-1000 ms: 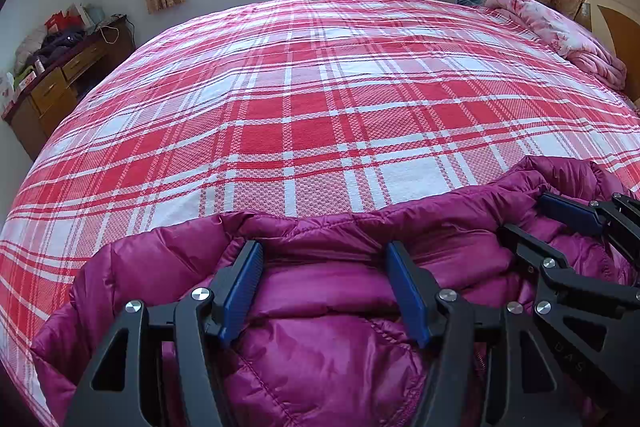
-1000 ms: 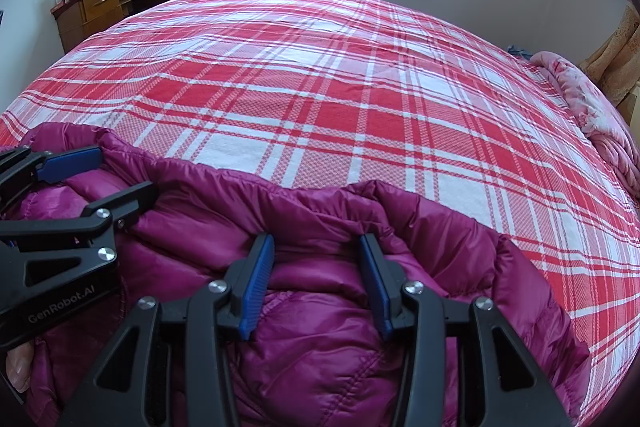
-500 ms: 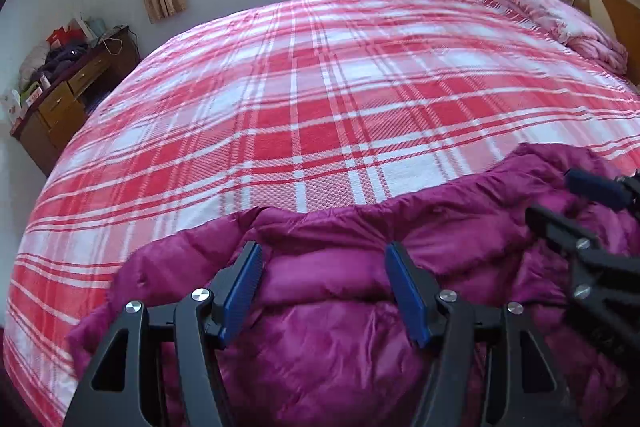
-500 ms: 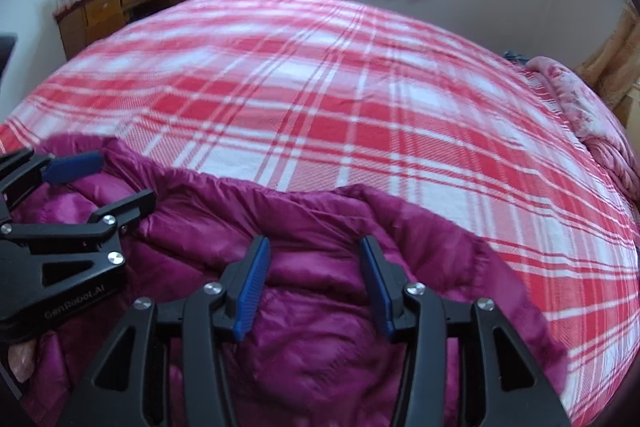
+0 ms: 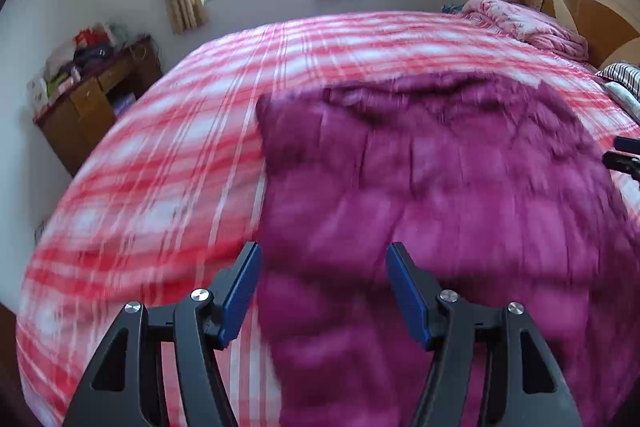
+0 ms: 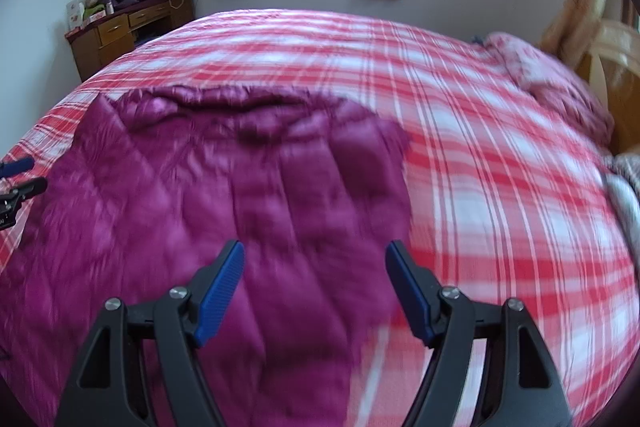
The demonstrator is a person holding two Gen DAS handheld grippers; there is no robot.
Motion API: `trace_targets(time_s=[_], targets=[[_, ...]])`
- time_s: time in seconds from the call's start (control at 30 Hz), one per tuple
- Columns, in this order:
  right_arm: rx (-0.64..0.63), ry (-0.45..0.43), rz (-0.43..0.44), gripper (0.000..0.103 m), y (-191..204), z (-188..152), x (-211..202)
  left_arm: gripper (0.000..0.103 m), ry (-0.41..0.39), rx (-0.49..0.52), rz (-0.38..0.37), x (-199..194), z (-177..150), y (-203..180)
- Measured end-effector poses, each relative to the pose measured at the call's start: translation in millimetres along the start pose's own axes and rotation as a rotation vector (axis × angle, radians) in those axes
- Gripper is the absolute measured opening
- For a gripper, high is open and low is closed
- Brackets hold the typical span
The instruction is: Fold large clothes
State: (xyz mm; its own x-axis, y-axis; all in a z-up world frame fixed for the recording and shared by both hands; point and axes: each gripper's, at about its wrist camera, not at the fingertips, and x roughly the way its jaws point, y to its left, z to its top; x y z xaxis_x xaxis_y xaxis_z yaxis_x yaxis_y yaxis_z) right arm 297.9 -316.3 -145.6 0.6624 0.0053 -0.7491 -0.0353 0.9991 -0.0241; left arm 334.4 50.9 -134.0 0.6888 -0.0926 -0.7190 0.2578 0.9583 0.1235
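My left gripper (image 5: 322,291) hung w/ its blue-padded fingers (image 5: 240,293) spread apart, nothing between them, above the near left edge of the magenta quilted puffer jacket (image 5: 440,187). That jacket lay spread flat on the bed w/ red-and-white plaid cover (image 5: 160,167). My right gripper (image 6: 316,287) was likewise wide apart, holding nothing, over the jacket's near right edge. Both views were motion-blurred.

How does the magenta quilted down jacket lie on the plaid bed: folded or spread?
Spread: the magenta quilted down jacket lies opened wide over the red plaid bedspread, neither gripper holding it.
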Motion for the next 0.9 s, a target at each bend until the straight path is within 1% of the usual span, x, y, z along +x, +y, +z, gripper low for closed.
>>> trace_targets(time_s=[0.07, 0.13, 0.23, 0.33, 0.43, 0.53, 0.77, 0.9], targets=[[0.041, 0.027, -0.001, 0.075, -7, -24, -9, 0.065, 0.034, -0.011, 0.034, -6, -31, 4], [0.072, 0.048, 0.001, 0.075, -11, -49, -21, 0.065, 0.055, -0.033, 0.035, -13, -56, 7], [0.095, 0.061, -0.015, 0.075, -14, -77, -38, 0.065, 0.046, -0.069, 0.035, -30, -81, 13], [0.121, 0.07, -0.003, 0.075, -14, -103, -55, 0.065, 0.057, -0.087, 0.014, -40, -96, 16], [0.136, 0.09, -0.001, 0.075, -11, -126, -63, 0.065, 0.056, -0.089, 0.019, -49, -111, 12], [0.139, 0.072, -0.008, 0.075, -6, -145, -76, 0.065, 0.046, -0.099, 0.017, -61, -126, 11], [0.168, 0.067, 0.014, 0.075, 0, -168, -90, 0.065, 0.035, -0.115, 0.018, -81, -151, 5], [0.149, 0.064, -0.002, 0.076, 6, -180, -95, 0.065, 0.043, -0.124, 0.01, -88, -160, 6]])
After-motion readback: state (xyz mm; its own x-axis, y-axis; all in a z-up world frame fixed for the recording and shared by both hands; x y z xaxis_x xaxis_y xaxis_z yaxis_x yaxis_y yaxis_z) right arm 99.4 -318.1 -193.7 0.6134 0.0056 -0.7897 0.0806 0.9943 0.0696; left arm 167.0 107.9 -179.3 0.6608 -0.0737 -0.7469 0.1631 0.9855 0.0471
